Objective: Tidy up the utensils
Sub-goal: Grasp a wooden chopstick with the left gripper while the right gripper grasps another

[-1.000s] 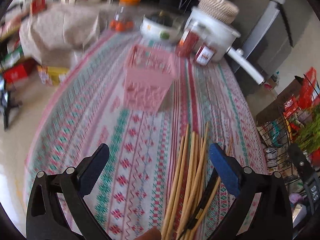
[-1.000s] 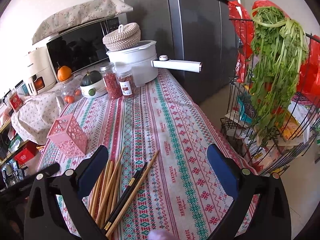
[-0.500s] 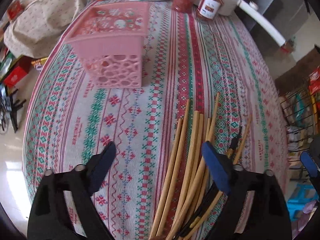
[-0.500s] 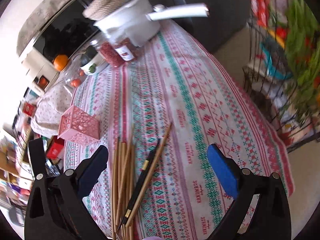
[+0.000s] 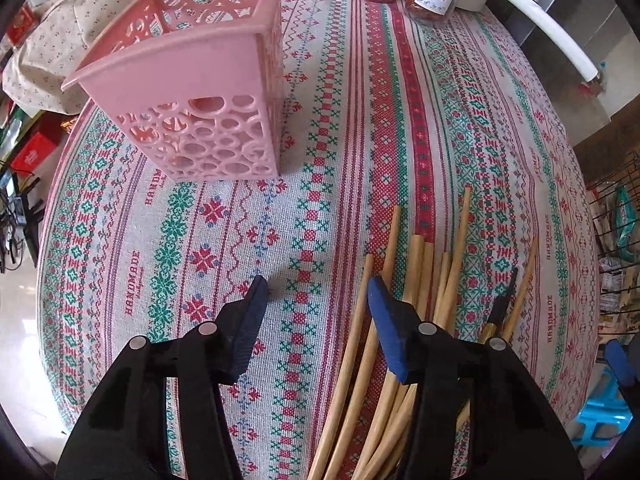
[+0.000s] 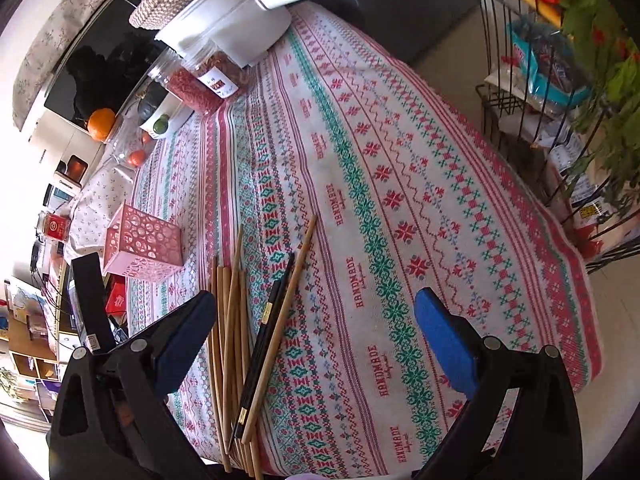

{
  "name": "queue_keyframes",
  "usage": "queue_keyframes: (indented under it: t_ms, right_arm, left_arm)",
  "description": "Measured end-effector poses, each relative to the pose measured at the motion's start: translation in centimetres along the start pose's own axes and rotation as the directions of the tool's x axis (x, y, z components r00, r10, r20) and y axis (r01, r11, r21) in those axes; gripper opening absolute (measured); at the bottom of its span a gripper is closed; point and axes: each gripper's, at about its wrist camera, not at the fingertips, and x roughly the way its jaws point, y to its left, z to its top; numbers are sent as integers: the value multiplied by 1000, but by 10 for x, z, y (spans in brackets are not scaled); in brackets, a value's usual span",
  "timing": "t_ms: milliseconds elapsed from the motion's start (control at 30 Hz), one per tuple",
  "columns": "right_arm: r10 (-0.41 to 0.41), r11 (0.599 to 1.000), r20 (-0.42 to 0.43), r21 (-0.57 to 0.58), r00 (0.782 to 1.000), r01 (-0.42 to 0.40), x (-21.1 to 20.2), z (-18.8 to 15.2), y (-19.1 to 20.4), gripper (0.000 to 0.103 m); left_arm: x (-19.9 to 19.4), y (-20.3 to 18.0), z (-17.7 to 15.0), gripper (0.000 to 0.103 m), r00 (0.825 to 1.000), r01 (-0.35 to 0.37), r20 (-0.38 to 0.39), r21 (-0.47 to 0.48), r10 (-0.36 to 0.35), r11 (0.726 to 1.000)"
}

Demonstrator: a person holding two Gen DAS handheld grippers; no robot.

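Several wooden chopsticks [image 5: 416, 300] and a black pair [image 5: 500, 308] lie loose on the patterned tablecloth. A pink perforated basket [image 5: 192, 92] stands upright beyond them to the left. My left gripper [image 5: 316, 292] is open and empty, low over the cloth just left of the wooden bundle, its right pad touching or overlapping the leftmost stick. In the right wrist view the wooden chopsticks [image 6: 232, 320], the black pair [image 6: 268, 328] and the basket [image 6: 140, 240] show too. My right gripper [image 6: 312, 312] is wide open and empty above the chopsticks' near ends.
Two jars of red goods [image 6: 200, 80], a white pot [image 6: 240, 20] with a long handle and a bowl [image 6: 160, 120] stand at the table's far end. A wire rack [image 6: 540, 80] with greens stands right of the table. The table edge lies close below the chopsticks.
My left gripper has moved forward and down toward the cloth and its jaws have narrowed. My right gripper has tilted down over the chopsticks.
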Motion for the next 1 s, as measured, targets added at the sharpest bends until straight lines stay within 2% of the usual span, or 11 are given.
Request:
queue_keyframes:
  t_ms: [167, 267, 367, 433, 567, 600, 633, 733, 900, 967, 1000]
  right_arm:
    - [-33, 999, -18, -4, 999, 33, 9, -2, 3, 96]
    - [-68, 998, -37, 1, 997, 68, 20, -3, 2, 96]
    - [-75, 997, -73, 29, 995, 77, 33, 0, 2, 96]
    - [-76, 996, -90, 41, 993, 80, 41, 2, 5, 96]
    - [-173, 984, -84, 32, 981, 176, 59, 7, 16, 96]
    - [-197, 980, -78, 26, 977, 199, 64, 9, 19, 89]
    - [-232, 972, -62, 20, 971, 234, 69, 12, 23, 75]
    - [-296, 955, -42, 12, 954, 297, 79, 18, 30, 44]
    - [-320, 947, -30, -7, 947, 320, 97, 22, 49, 35]
    - [-367, 929, 6, -51, 930, 367, 102, 18, 62, 33]
    - [-382, 922, 22, -64, 924, 383, 104, 16, 66, 28]
  left_arm:
    - [7, -24, -3, 49, 998, -70, 2, 119, 70, 990]
    - [7, -26, -7, 49, 998, -63, 2, 128, 64, 990]
    - [3, -30, -18, 28, 999, -33, 34, 159, 28, 987]
    - [1, -33, -28, 6, 999, -22, 52, 184, 13, 983]
    - [-4, -22, -42, 5, 997, 22, 73, 180, -35, 983]
    - [-6, -16, -44, 5, 997, 26, 71, 179, -39, 984]
    - [-8, -12, -45, 5, 996, 24, 76, 178, -38, 984]
    - [-16, 1, -41, 5, 994, 33, 93, 166, -49, 986]
    - [-25, 14, -36, 5, 991, 50, 114, 153, -68, 987]
    - [-28, 20, -35, 5, 990, 56, 117, 148, -73, 987]
    - [-28, 22, -33, 5, 990, 54, 121, 146, -72, 988]
